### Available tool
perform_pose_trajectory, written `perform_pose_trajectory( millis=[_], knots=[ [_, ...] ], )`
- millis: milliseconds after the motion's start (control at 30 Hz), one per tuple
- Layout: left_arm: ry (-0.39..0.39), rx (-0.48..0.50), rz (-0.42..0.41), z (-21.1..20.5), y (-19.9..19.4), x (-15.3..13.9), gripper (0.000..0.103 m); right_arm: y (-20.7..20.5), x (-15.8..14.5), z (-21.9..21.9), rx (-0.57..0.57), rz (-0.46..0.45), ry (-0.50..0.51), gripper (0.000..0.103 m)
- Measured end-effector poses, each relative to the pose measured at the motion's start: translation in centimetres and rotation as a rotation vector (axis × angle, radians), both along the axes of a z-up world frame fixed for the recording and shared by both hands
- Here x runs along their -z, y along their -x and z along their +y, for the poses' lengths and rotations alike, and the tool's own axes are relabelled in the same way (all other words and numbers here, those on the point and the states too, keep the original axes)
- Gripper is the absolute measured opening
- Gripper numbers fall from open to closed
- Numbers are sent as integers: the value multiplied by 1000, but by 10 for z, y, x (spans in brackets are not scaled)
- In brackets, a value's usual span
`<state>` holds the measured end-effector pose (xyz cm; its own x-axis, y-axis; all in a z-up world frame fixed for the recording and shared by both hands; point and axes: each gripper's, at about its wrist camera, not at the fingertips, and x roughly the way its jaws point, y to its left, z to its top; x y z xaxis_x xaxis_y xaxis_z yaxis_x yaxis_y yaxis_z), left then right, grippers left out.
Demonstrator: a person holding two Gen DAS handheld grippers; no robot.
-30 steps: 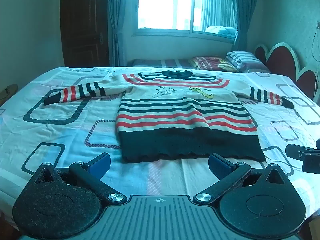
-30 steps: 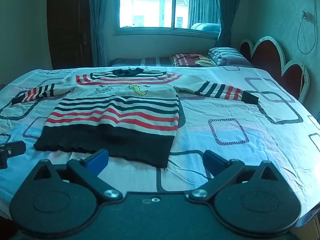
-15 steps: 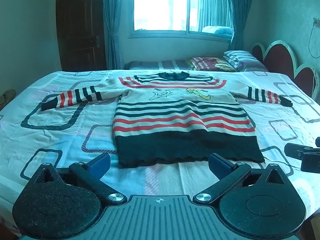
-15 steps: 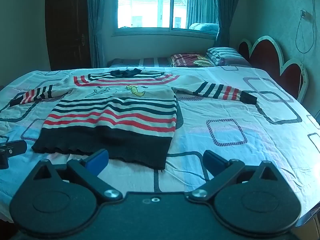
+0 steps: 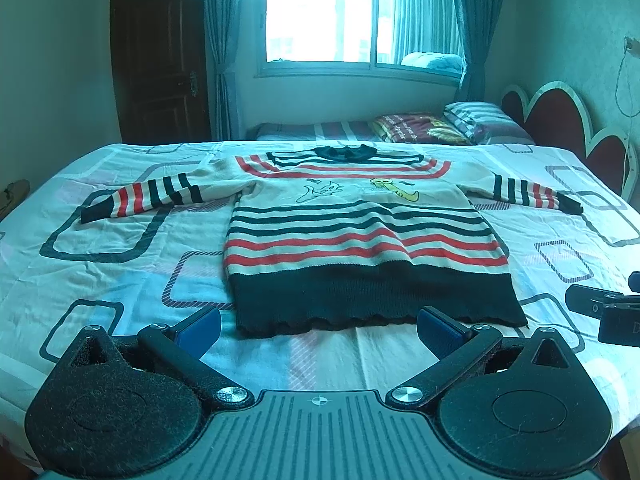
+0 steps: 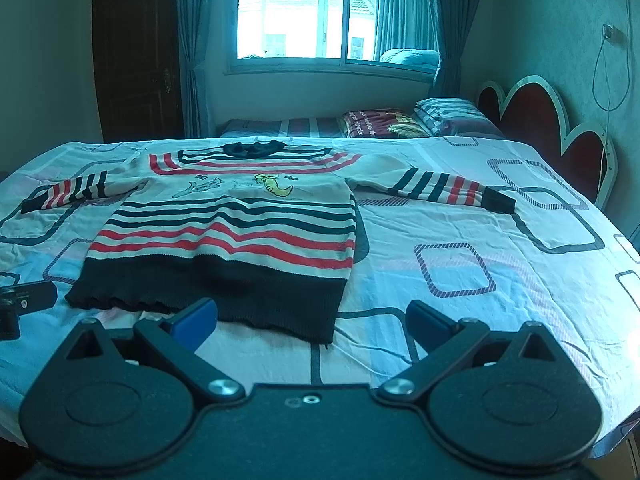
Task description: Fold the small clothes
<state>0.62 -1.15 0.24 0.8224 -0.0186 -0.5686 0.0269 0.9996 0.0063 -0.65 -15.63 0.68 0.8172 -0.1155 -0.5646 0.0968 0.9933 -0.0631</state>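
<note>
The striped sweater is laid flat on the bed, collar toward the window, sleeves spread sideways; left gripper and right gripper are held wide, empty

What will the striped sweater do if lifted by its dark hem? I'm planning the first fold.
The sweater is a knit lying limp and flat on the bed, so it will likely droop. Its spread sleeves would probably trail behind.

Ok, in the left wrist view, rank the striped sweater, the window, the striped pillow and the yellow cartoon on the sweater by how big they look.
1. Striped sweater, though it is nearest.
2. Window.
3. Striped pillow.
4. Yellow cartoon.
</note>
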Motion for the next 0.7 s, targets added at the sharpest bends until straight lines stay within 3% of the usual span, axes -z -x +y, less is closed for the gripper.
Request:
perform_pose_trajectory(
  millis=[700],
  knots=[
    [6, 1, 5, 4, 2, -1, 103, 1, 0, 6, -7, -3, 23, 101]
  ],
)
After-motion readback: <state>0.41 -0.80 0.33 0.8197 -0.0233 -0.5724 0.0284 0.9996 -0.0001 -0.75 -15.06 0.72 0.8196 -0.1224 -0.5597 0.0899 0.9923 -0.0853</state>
